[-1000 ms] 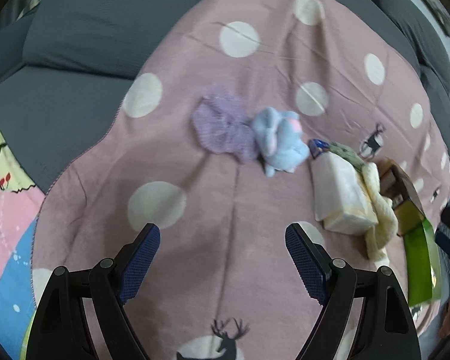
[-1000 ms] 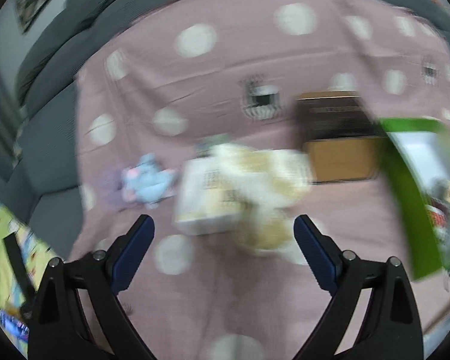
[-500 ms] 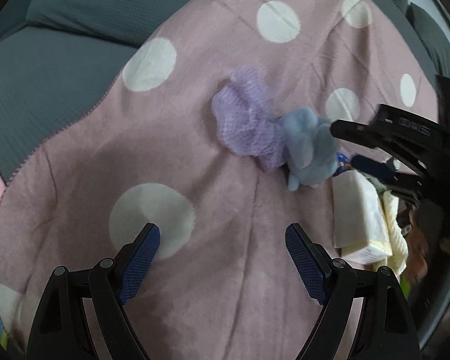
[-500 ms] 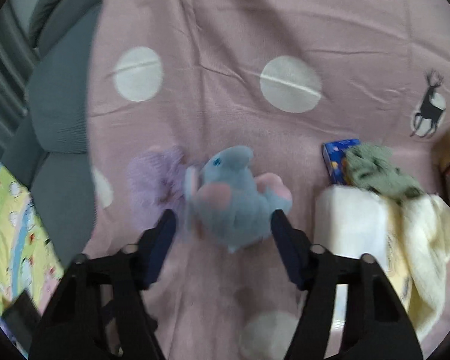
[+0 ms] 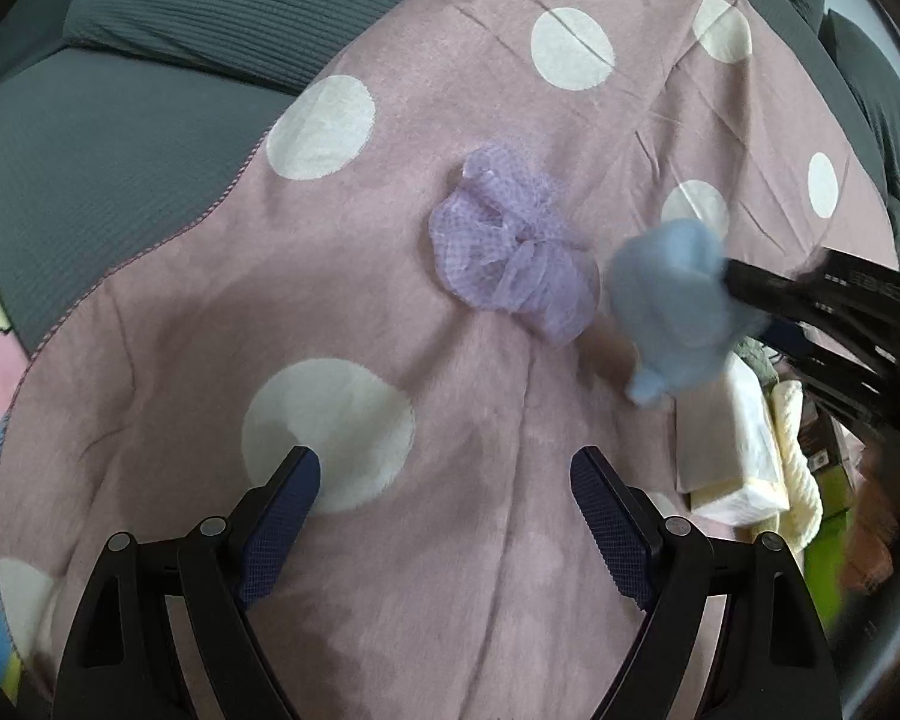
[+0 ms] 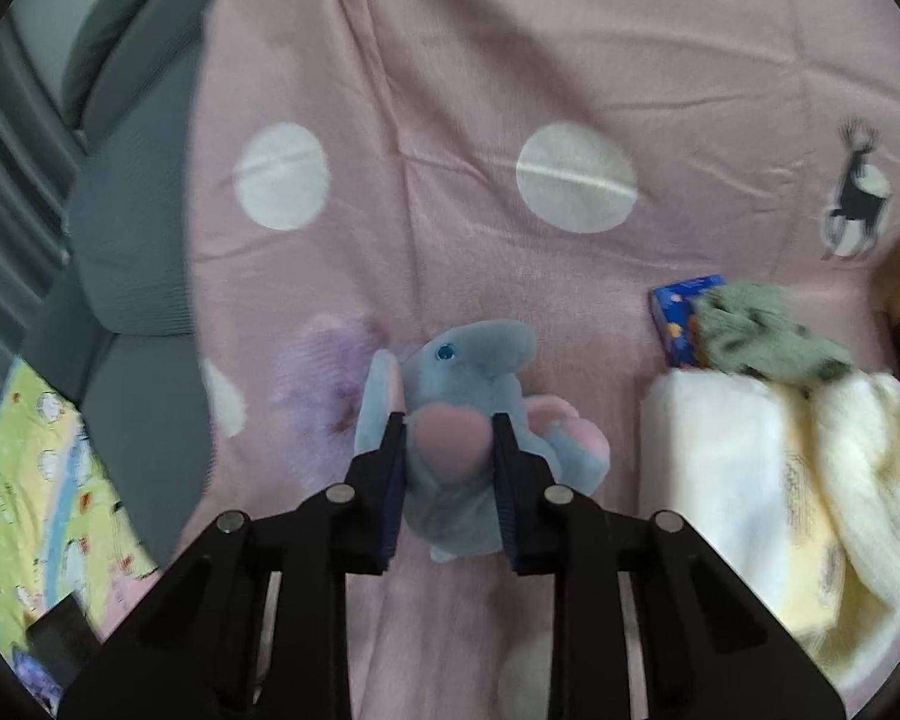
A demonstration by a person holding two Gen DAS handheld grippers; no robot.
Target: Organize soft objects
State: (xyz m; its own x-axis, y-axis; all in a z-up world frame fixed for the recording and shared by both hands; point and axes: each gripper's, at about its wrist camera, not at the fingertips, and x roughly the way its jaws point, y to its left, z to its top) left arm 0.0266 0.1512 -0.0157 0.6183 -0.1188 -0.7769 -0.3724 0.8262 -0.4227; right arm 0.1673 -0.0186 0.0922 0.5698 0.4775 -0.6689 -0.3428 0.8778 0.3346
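- One left gripper (image 5: 444, 483): jaws wide apart, nothing between them, over a bare stretch of the pink polka-dot blanket (image 5: 390, 276).
- One purple mesh bath pouf (image 5: 510, 249): lying on the blanket, just left of the plush.
- One blue plush elephant (image 6: 468, 420), pink ears and feet: at mid-blanket, beside the pouf.
- One right gripper (image 6: 448, 444): jaws have just been closing, now clamped on the elephant's body.
- One white tissue pack (image 6: 732, 480): right of the elephant; one cream towel (image 6: 870, 450) draped over it.
- One green cloth (image 6: 762, 339): partly covering one small blue box (image 6: 675, 309).
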